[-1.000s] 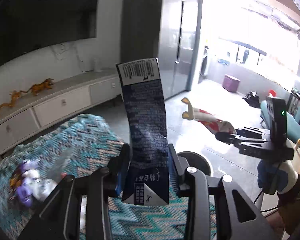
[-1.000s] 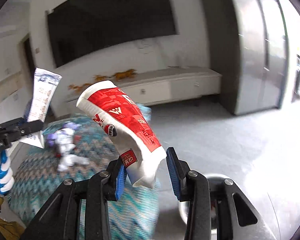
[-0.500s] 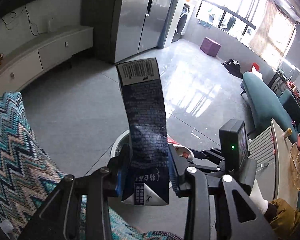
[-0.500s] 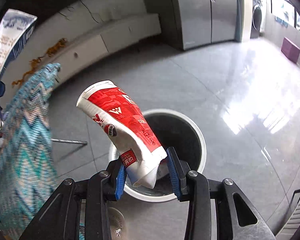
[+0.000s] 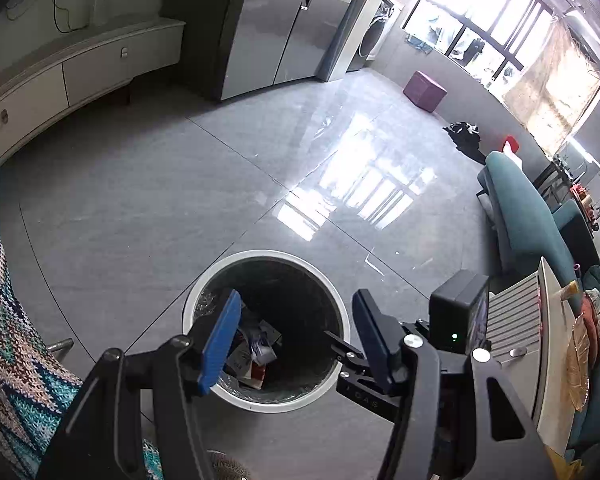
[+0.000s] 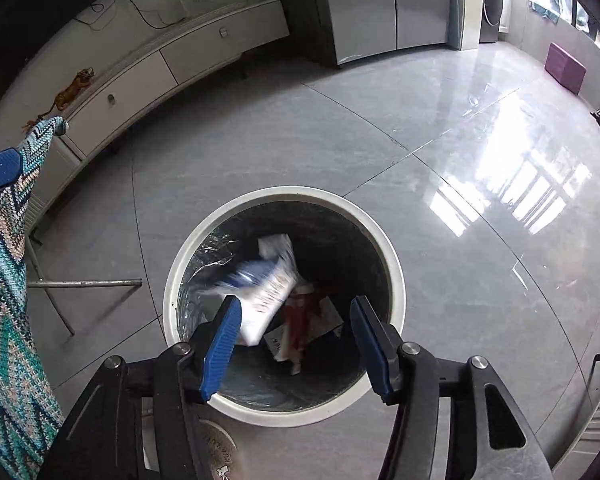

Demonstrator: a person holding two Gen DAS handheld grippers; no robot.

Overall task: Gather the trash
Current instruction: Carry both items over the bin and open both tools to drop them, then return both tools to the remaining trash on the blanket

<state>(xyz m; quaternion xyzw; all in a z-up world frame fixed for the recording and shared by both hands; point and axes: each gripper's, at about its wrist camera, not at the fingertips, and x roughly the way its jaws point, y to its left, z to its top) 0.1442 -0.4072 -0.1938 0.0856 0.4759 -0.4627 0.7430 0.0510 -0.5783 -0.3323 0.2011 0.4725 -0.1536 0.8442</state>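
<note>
A round white-rimmed trash bin (image 5: 204,292) with a dark liner stands on the grey floor; it also shows in the right wrist view (image 6: 384,240). My left gripper (image 5: 294,340) is open and empty above the bin. My right gripper (image 6: 296,344) is open and empty above it too. A blue and white wrapper (image 6: 266,288), blurred, lies in the bin beside a red and white wrapper (image 6: 300,320). Crumpled wrappers (image 5: 256,352) show at the bin's bottom in the left wrist view. The right gripper's body (image 5: 456,316) is at the bin's right.
A zigzag-knit cloth (image 5: 4,336) hangs at the left, also in the right wrist view (image 6: 4,280). A metal leg (image 6: 84,282) sticks out below it. A white low cabinet (image 6: 172,60), a steel fridge (image 5: 276,20), a teal sofa (image 5: 528,216) and a purple stool (image 5: 424,90) stand around.
Both grippers have opened and let go of their wrappers, which have dropped into the bin. Both views have swung down over the bin.
</note>
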